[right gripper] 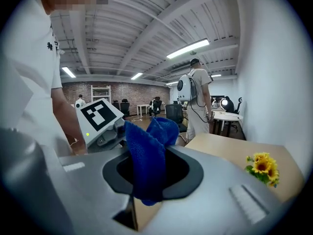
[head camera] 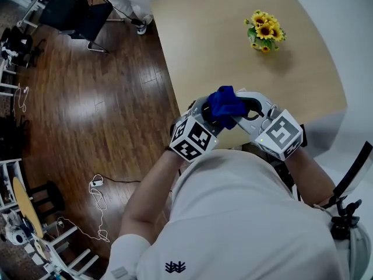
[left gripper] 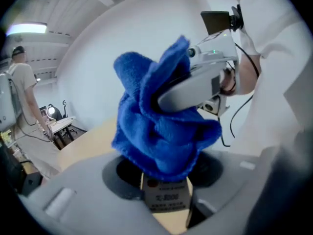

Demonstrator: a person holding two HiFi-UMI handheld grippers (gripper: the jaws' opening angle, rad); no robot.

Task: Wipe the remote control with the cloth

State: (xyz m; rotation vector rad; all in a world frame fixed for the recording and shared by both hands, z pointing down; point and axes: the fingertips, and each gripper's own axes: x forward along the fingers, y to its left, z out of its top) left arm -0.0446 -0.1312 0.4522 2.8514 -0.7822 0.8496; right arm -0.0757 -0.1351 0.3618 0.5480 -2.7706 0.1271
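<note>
Both grippers are held close together above the near edge of the table (head camera: 204, 34), with the blue cloth (head camera: 226, 105) bunched between their tips. My left gripper (head camera: 213, 111) is shut on the remote control (left gripper: 165, 196), a pale body with a red spot and a printed label, mostly covered by the cloth (left gripper: 161, 131). My right gripper (head camera: 240, 108) is shut on the cloth (right gripper: 146, 160), which hangs out of its jaws. In the left gripper view the right gripper's grey body (left gripper: 195, 89) presses into the cloth from above. The remote is hidden in the head view.
A small bunch of sunflowers (head camera: 265, 32) stands far right on the table, also seen as sunflowers (right gripper: 263, 168). Wooden floor (head camera: 87, 109) with a cable (head camera: 96, 203) lies to the left, a dark chair (head camera: 76, 13) beyond. A person with a backpack (right gripper: 195, 97) stands behind the table.
</note>
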